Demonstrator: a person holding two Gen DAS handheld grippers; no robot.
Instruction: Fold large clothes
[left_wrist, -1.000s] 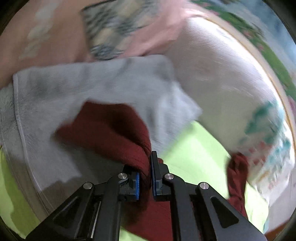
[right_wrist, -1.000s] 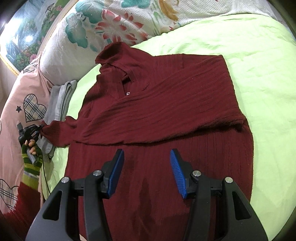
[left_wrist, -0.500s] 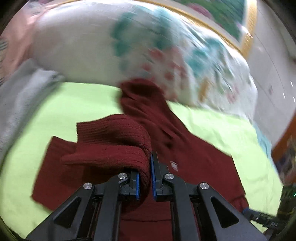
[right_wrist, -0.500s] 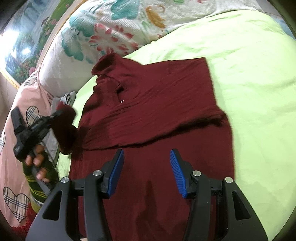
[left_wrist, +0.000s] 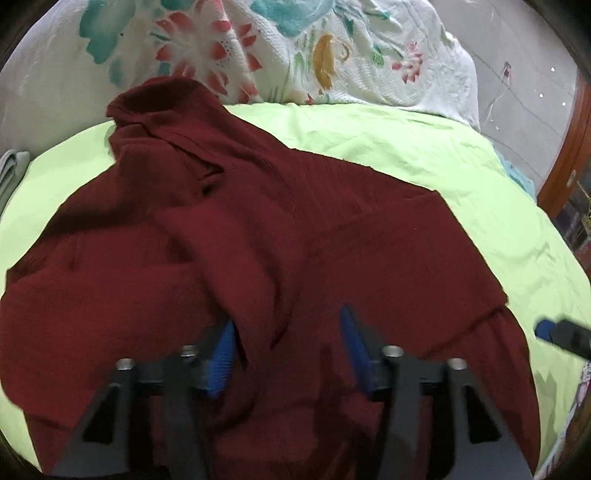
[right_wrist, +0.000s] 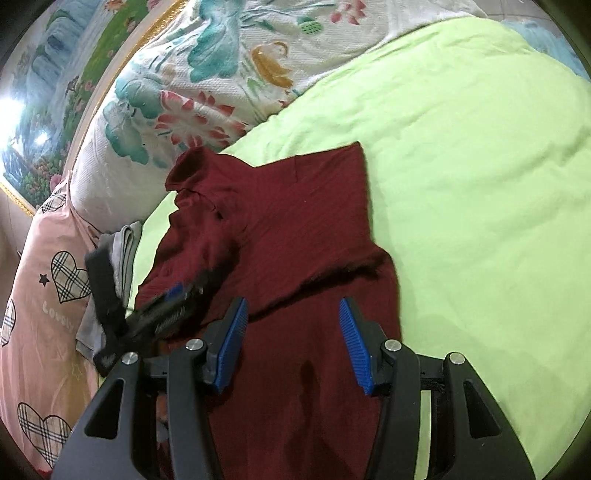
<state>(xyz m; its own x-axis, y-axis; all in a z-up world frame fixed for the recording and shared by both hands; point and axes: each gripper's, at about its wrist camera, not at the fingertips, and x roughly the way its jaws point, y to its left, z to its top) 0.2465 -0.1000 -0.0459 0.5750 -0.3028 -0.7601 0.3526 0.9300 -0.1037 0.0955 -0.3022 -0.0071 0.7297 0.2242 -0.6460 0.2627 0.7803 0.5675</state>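
A dark red ribbed sweater (left_wrist: 332, 240) (right_wrist: 295, 221) lies on the lime green bed sheet (left_wrist: 424, 155) (right_wrist: 480, 184), collar toward the pillows. Its left sleeve is folded across the chest. My left gripper (left_wrist: 288, 332) hovers over the sweater's middle and its jaws are opening. The sleeve end lies loose between them, close to the left pad, and is not pinched. In the right wrist view the left gripper (right_wrist: 173, 299) shows at the sweater's left edge. My right gripper (right_wrist: 291, 332) is open above the lower body of the sweater and holds nothing.
Floral pillows (left_wrist: 332, 55) (right_wrist: 203, 92) line the head of the bed. A folded grey cloth (right_wrist: 125, 243) and a pink blanket with checked hearts (right_wrist: 44, 295) lie on the left. Dark wooden furniture (left_wrist: 569, 147) stands beyond the right bedside.
The left gripper swung from over the grey cloth across to the sweater, carrying the sleeve, and its jaws have parted and let the sleeve go. The right gripper drifted slightly and stayed open.
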